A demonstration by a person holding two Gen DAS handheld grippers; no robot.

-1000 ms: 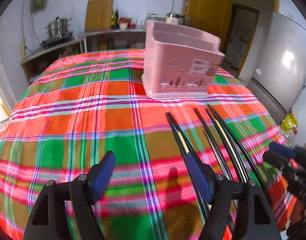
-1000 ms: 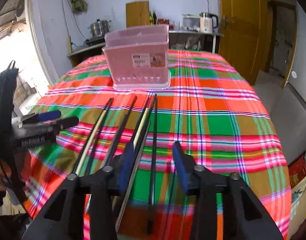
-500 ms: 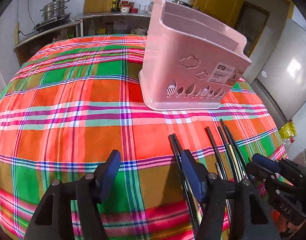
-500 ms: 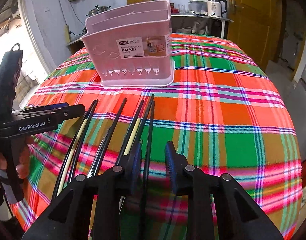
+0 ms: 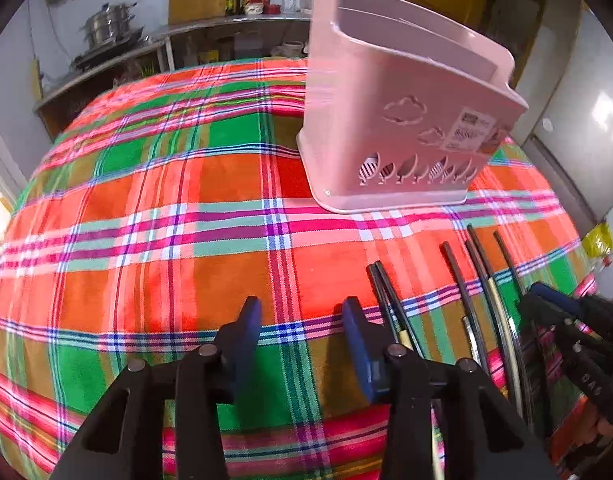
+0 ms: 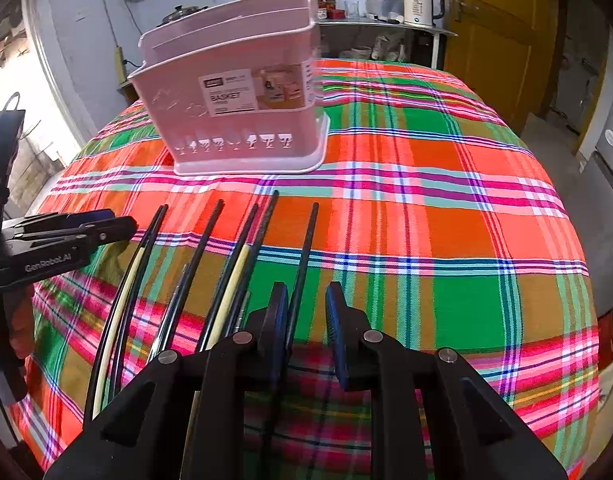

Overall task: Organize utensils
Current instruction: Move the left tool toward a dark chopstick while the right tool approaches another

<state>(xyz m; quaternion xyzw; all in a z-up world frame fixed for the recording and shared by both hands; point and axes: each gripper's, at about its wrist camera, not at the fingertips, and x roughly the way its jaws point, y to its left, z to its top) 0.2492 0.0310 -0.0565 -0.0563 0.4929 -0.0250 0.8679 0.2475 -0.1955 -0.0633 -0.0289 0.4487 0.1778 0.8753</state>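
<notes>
While the left gripper (image 5: 298, 322) narrows on nothing beside the chopsticks (image 6: 242, 256), the right gripper (image 6: 304, 308) straddles one stick ungripped — pickup is starting — next comes closing, then carrying to the pink basket (image 6: 234, 92).

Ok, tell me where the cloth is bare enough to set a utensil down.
Bare cloth lies left of the pink basket, running down to the left gripper, whose jaws are closing on nothing, and right of the basket, beside the right gripper. It is crowded in front of the basket, where the chopsticks lie fanned between the grippers.
</notes>
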